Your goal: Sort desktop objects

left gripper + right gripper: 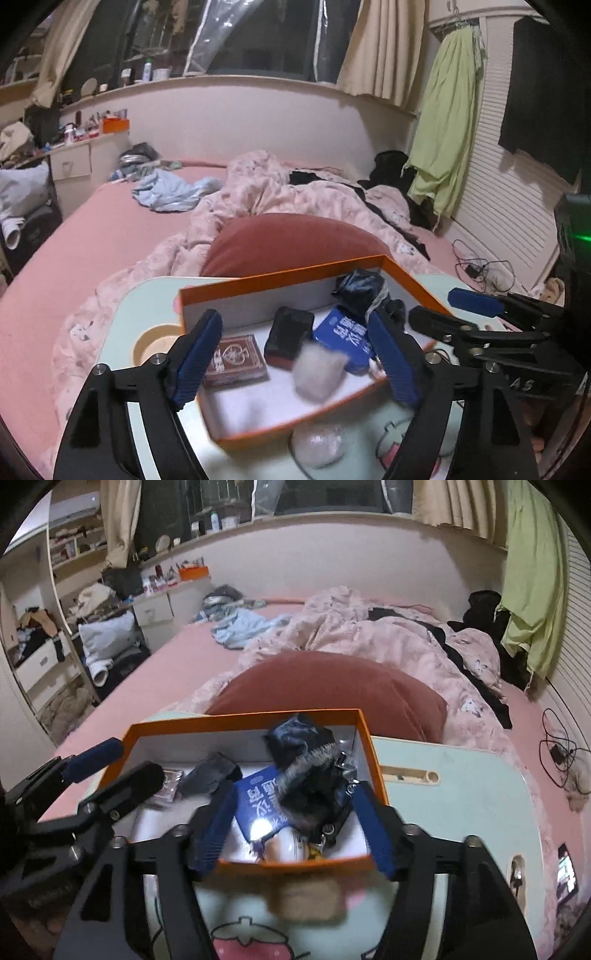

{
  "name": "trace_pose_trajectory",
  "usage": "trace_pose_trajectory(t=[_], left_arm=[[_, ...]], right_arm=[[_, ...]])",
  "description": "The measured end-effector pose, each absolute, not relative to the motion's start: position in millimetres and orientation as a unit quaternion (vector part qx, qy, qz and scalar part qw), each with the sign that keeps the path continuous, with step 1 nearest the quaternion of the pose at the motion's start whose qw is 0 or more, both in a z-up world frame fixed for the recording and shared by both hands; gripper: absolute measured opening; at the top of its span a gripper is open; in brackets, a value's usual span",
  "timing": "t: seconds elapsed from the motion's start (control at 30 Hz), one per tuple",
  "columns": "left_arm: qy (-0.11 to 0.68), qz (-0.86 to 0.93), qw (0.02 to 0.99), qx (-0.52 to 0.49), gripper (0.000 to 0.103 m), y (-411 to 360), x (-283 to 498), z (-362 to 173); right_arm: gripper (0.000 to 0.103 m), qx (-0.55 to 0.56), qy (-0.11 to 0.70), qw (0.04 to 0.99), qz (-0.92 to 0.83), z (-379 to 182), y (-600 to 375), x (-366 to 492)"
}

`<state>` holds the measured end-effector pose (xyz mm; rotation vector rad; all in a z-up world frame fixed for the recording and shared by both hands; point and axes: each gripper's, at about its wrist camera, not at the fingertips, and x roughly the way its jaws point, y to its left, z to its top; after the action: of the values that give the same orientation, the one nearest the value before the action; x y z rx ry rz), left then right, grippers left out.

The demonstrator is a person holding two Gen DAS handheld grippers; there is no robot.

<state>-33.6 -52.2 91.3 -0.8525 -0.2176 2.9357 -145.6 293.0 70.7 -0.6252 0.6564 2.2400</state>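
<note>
An orange box (410, 280) with a white inside stands on a pale green lap table (147, 302). In it lie a card pack (236, 360), a black case (290, 336), a blue booklet (349, 334) and a dark cloth bundle (360, 291). A blurred grey fluffy piece (318, 373) hangs between the fingers of my open left gripper (295, 350), touching neither. My right gripper (291, 819) is open over the box's (295, 866) near edge, above the booklet (260, 794) and bundle (306, 771). A blurred tan fluffy piece (304, 899) is in front of the box.
A clear crumpled wrapper (319, 443) lies on the table before the box. A dark red cushion (295, 240) and pink bedding (295, 192) lie behind. The table has a round cup recess (155, 345) and a slot (410, 775). Cables (561, 753) lie right.
</note>
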Motion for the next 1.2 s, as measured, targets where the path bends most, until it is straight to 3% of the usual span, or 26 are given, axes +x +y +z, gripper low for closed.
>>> trace_pose_trajectory(t=[0.13,0.2,0.63,0.77,0.83,0.9,1.2], left_arm=[[-0.081,0.95,0.058,-0.297,0.089,-53.4,-9.5,88.7],[-0.076,0.944,0.07,-0.313,0.089,-48.0,4.6,81.0],[-0.033,0.922,0.052,-0.381,0.09,-25.8,45.4,14.5],[0.005,0.928,0.034,-0.37,0.093,-18.3,47.4,9.0],[0.02,0.93,0.042,-0.366,0.103,-11.8,48.6,5.5],[0.024,0.929,0.05,-0.365,0.103,-8.8,48.0,5.8],[0.023,0.93,0.051,-0.363,0.103,-11.9,48.9,4.5]], right_arm=[[0.071,-0.222,0.251,0.349,0.875,74.9,272.8,-122.5],[0.078,-0.224,0.252,0.344,0.876,72.0,262.0,-111.5],[0.079,-0.29,0.32,0.329,0.84,-2.6,244.4,-76.1],[0.081,-0.315,0.274,0.369,0.83,-7.3,234.0,-85.3],[0.087,-0.322,0.265,0.379,0.826,-9.8,231.6,-88.8],[0.103,-0.325,0.267,0.376,0.825,-14.4,234.7,-89.0],[0.103,-0.317,0.265,0.382,0.827,-16.6,239.7,-83.0]])
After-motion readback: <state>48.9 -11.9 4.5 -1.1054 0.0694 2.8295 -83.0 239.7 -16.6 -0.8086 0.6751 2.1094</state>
